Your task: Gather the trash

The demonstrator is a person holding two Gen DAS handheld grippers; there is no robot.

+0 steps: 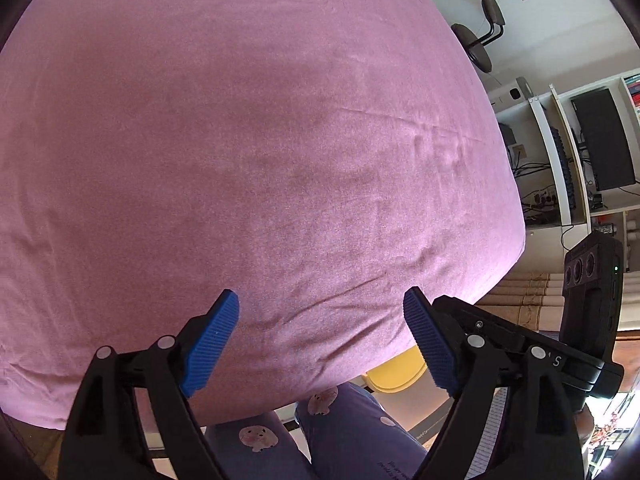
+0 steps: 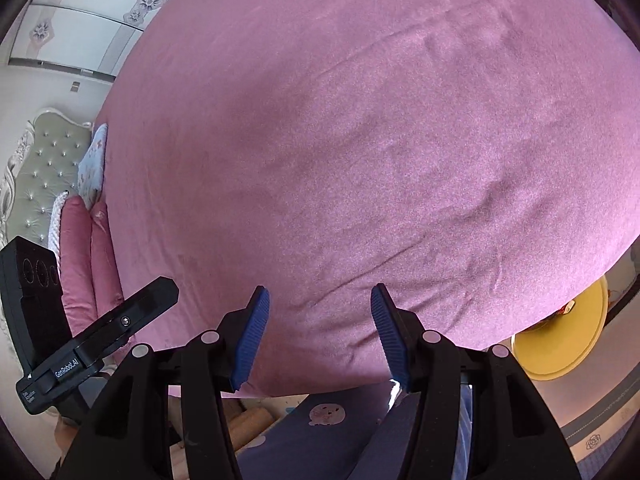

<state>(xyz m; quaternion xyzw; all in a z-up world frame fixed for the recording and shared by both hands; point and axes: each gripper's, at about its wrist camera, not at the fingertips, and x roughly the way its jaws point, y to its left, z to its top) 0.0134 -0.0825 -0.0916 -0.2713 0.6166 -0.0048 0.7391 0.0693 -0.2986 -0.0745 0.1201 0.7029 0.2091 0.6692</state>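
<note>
Left wrist: your left gripper (image 1: 320, 340) gapes empty over the pink bedsheet (image 1: 240, 140) | right gripper (image 2: 320, 332) likewise | no trash visible on it; collecting probably finished | yellow bin (image 2: 560, 340) beside bed's edge.

Each tool, left (image 1: 320, 340) and right (image 2: 318, 334), has black plastic arms, silver round rivets and ribbed blue pads (image 1: 212, 344). Below them, purple trousers (image 1: 344, 432) printed with pale cartoon animals.
</note>
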